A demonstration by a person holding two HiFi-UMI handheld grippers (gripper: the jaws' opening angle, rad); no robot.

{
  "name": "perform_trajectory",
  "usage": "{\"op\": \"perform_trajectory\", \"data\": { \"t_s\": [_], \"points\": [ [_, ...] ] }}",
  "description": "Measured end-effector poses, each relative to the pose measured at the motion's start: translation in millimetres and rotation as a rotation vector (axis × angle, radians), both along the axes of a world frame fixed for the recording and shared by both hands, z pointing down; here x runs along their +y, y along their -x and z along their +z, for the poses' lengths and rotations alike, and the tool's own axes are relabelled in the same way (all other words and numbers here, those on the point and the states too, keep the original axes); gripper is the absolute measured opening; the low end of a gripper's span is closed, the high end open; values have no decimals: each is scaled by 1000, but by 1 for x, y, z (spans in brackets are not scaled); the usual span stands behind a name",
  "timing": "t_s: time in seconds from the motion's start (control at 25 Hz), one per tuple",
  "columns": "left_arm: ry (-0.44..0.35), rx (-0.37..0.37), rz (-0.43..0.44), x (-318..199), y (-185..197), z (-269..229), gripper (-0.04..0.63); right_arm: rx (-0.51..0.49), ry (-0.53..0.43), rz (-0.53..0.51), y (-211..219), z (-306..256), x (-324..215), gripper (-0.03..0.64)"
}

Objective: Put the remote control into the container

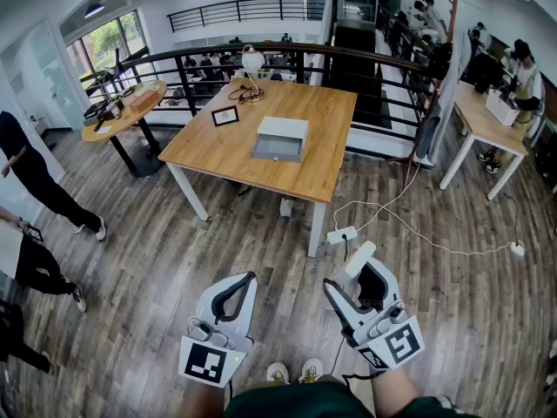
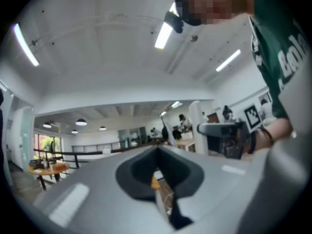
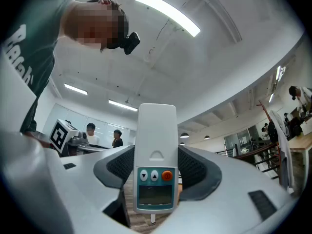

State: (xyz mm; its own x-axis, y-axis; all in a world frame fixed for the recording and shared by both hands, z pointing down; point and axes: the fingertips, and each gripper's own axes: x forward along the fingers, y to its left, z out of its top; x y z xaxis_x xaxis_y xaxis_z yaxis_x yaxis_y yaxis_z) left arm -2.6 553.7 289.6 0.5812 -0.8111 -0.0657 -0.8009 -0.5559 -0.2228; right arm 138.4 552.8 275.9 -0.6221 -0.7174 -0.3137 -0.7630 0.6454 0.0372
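Observation:
The remote control (image 3: pixel 156 155) is white, with a small screen, two arrow keys and an orange button. My right gripper (image 3: pixel 156 165) is shut on it, the padded jaws pressing both its sides. In the head view the remote control (image 1: pixel 361 258) sticks up out of the right gripper (image 1: pixel 352 282) above the wooden floor. My left gripper (image 1: pixel 242 287) hangs beside it at the left, shut and empty; its jaws meet at the tips (image 2: pixel 157 150). The container (image 1: pixel 285 127), a grey-white open box, stands far ahead on the wooden table (image 1: pixel 326 103).
On the table stand a small picture frame (image 1: pixel 224 116) and a lamp (image 1: pixel 251 60). A power strip (image 1: pixel 342 234) with a white cable lies on the floor by the table leg. People (image 1: pixel 35 177) stand at the left, near a round table (image 1: pixel 130 104). A white table (image 1: pixel 487 124) is at the right.

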Motion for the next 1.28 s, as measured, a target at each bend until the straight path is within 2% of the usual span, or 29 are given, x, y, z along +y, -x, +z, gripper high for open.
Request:
{"op": "perform_trajectory", "data": {
  "t_s": [0.88, 1.28],
  "points": [
    [-26, 56, -9, -4, -31, -9, -5, 10, 13, -40, -28, 11, -5, 288],
    [-58, 33, -11, 1, -46, -19, -5, -5, -23, -58, -41, 4, 8, 288]
  ]
}}
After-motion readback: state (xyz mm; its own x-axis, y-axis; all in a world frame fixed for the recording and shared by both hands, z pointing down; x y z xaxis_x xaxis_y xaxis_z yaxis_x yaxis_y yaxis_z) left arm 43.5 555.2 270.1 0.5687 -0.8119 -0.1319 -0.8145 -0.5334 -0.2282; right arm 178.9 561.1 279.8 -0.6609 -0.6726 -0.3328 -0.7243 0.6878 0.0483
